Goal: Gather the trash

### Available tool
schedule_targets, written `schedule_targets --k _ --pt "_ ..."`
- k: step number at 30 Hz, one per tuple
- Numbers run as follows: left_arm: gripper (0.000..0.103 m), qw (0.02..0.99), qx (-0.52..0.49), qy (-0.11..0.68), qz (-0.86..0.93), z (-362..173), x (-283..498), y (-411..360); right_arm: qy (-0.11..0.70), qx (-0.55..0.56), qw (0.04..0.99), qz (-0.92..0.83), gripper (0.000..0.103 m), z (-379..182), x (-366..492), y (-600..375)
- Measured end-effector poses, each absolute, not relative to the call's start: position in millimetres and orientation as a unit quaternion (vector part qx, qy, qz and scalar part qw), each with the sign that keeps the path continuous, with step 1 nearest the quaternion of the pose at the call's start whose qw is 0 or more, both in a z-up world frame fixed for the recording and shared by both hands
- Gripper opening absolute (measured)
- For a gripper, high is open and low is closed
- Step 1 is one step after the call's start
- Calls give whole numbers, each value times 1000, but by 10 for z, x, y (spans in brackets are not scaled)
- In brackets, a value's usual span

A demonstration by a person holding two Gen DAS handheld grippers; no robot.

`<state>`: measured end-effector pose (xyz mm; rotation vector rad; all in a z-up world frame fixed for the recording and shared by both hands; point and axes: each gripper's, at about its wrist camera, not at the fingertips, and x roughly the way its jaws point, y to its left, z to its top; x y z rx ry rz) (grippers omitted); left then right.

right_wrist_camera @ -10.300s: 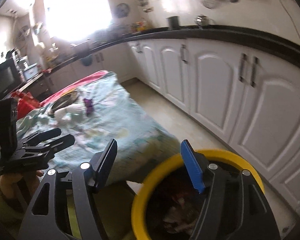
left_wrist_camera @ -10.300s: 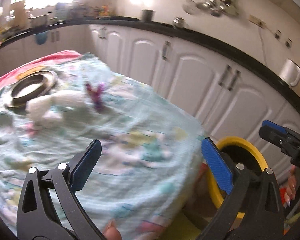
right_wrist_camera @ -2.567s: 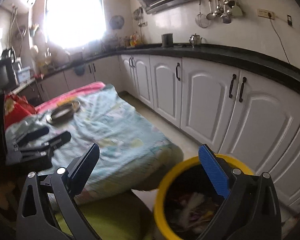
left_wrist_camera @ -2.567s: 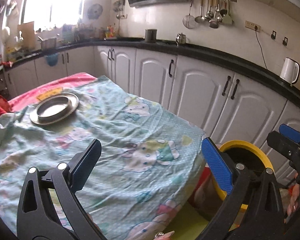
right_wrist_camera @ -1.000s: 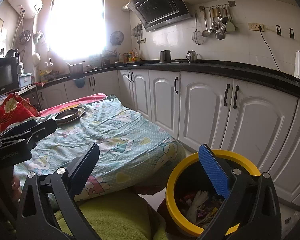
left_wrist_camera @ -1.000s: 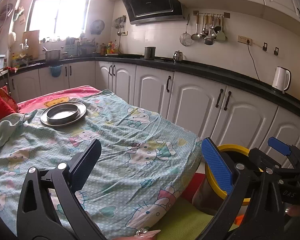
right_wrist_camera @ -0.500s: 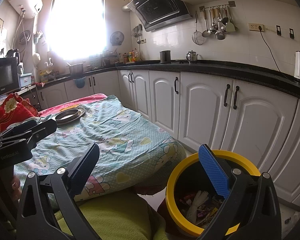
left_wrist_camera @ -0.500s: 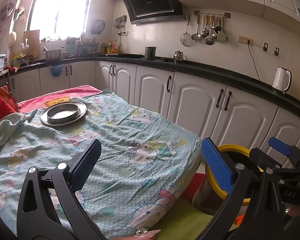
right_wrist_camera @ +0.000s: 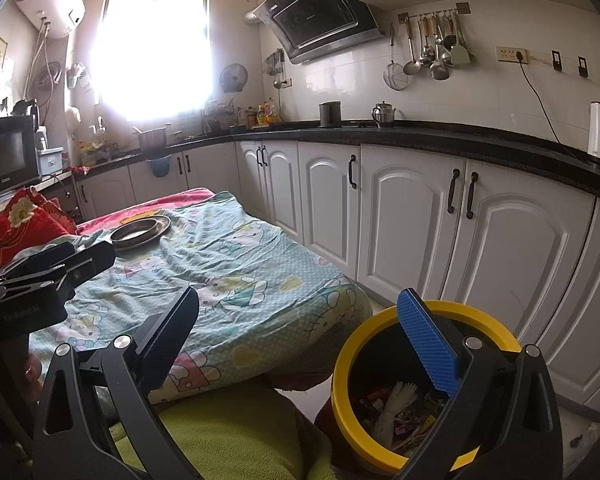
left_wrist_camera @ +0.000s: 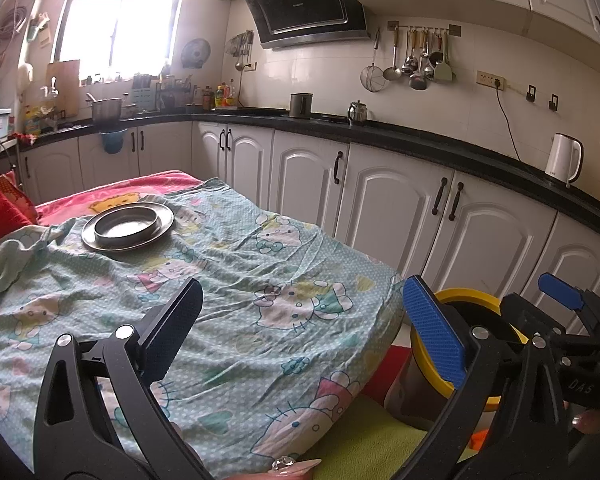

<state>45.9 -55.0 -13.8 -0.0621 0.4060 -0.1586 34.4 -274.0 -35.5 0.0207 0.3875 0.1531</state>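
Jaws wide apart on my left gripper (left_wrist_camera: pixel 304 324), nothing between them; same on my right gripper (right_wrist_camera: pixel 300 330), gaping and empty. Just under right one I see yellow-rimmed bin (right_wrist_camera: pixel 346 356) on floor beside bed, trash (right_wrist_camera: pixel 396 408) lying inside. Beyond, cartoon-print sheet (left_wrist_camera: pixel 260 280) over bed, metal plate (left_wrist_camera: pixel 127 227) at far end. White cabinets (left_wrist_camera: pixel 384 216) behind.

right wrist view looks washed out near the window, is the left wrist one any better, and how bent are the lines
Right wrist view: the window blows out white and hazes the wall around it. Left wrist view: its window also clips, over a smaller patch. Both views: fisheye bows the countertop; the tablecloth stays sharp.
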Motion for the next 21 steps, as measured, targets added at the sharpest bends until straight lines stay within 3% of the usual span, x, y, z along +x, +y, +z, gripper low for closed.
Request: schedule_targets --k 21 --pt "92 974 -28 213 -76 -193 491 -556 191 11 979 75 97 -339 353 -2736"
